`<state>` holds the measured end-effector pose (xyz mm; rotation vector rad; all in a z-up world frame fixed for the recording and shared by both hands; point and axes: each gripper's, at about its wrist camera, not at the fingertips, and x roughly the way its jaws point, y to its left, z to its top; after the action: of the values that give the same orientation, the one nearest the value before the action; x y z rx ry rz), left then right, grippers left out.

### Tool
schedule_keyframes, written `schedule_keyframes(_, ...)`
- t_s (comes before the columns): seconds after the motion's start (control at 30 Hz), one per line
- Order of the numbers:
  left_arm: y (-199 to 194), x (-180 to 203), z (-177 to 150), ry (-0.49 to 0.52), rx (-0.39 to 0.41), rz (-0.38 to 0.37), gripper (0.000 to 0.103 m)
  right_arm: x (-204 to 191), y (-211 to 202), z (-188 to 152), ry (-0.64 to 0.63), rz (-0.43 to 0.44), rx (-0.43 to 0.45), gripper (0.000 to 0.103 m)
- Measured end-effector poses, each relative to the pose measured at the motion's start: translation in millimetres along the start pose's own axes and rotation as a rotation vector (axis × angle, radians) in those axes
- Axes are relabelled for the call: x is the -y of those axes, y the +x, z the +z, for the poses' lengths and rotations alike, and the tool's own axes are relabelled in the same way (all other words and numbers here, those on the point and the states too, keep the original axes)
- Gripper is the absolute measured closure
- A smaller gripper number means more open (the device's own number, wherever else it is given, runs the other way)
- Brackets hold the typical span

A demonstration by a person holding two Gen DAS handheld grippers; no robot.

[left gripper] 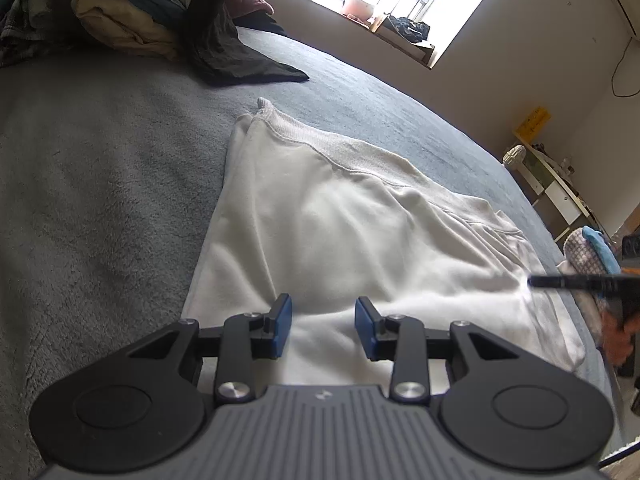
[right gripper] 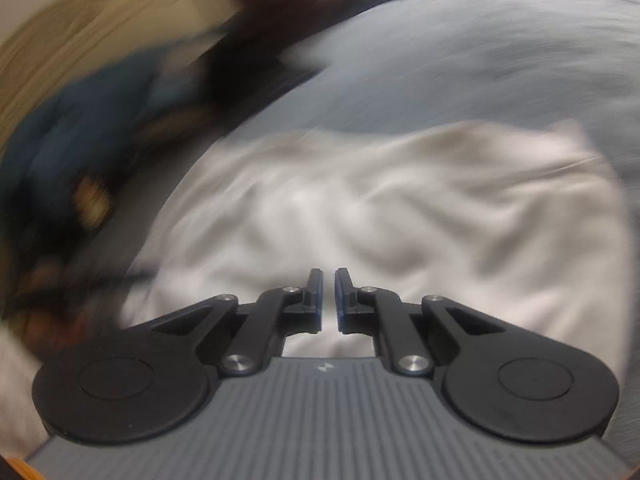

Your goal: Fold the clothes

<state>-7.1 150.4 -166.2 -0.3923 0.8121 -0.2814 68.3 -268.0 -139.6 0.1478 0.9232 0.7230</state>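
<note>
left gripper [left gripper: 323,327]: fingers parted, nothing pinched, poised over near hem | white garment [left gripper: 340,232]: partly folded, flat on grey bed cover [left gripper: 100,200]; further folds judged left | right gripper [right gripper: 328,300]: fingers almost together, empty, above garment | clothes pile [left gripper: 120,8]: unfolded, far left | containers: none visible

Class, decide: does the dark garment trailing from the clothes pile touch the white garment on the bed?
Apart. The left wrist view shows bare grey blanket between the dark garment and the white garment.
</note>
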Motion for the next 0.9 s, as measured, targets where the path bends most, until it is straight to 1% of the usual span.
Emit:
schedule_keyframes(0.03,0,0,0,0.004,0.000,-0.001,0.067,3,0,-5,-0.001,-0.016,-0.005,0.097)
schedule_keyframes(0.07,0,-1,0,0.008,-0.001,-0.002,0.067,17,-7,-8,0.047,-0.060,0.020,0.097)
schedule_keyframes(0.2,0,0,1,0.011,-0.003,0.003,0.067,85,-43,-18,0.299,-0.264,0.157,0.097)
schedule_keyframes(0.23,0,1,1,0.012,-0.004,0.006,0.067,101,-52,-21,0.362,-0.315,0.191,0.094)
schedule_keyframes(0.27,0,2,1,0.014,-0.004,0.009,0.067,103,-56,-21,0.366,-0.308,0.206,0.094)
schedule_keyframes(0.33,1,3,0,0.015,-0.002,0.017,0.067,92,-60,-21,0.316,-0.240,0.217,0.093)
schedule_keyframes(0.43,2,6,0,0.018,-0.001,0.031,0.067,71,-41,-18,0.205,-0.105,0.140,0.093)
schedule_keyframes(0.47,1,6,0,0.020,-0.002,0.035,0.067,69,-31,-15,0.178,-0.113,0.115,0.093)
schedule_keyframes(0.5,1,7,0,0.023,-0.004,0.037,0.067,71,-21,-11,0.156,-0.145,0.093,0.093)
schedule_keyframes(0.53,1,7,0,0.026,-0.005,0.038,0.067,78,-13,-7,0.157,-0.194,0.082,0.094)
schedule_keyframes(0.57,1,8,0,0.029,-0.007,0.039,0.067,91,-11,-1,0.188,-0.239,0.099,0.100)
schedule_keyframes(0.6,1,8,1,0.030,-0.009,0.040,0.067,106,-13,4,0.252,-0.259,0.148,0.102)
schedule_keyframes(0.63,1,8,1,0.030,-0.010,0.041,0.067,118,-19,9,0.319,-0.282,0.208,0.102)
schedule_keyframes(0.7,1,9,1,0.028,-0.012,0.047,0.067,118,-29,21,0.325,-0.311,0.288,0.095)
schedule_keyframes(0.73,1,10,1,0.027,-0.012,0.050,0.067,110,-30,25,0.298,-0.281,0.299,0.095)
schedule_keyframes(0.77,1,11,2,0.025,-0.012,0.054,0.066,98,-25,28,0.258,-0.215,0.273,0.095)
schedule_keyframes(0.83,2,11,1,0.021,-0.011,0.055,0.066,68,-8,32,0.161,-0.076,0.183,0.094)
schedule_keyframes(0.9,1,10,1,0.018,-0.011,0.052,0.066,35,17,33,0.044,0.033,0.076,0.094)
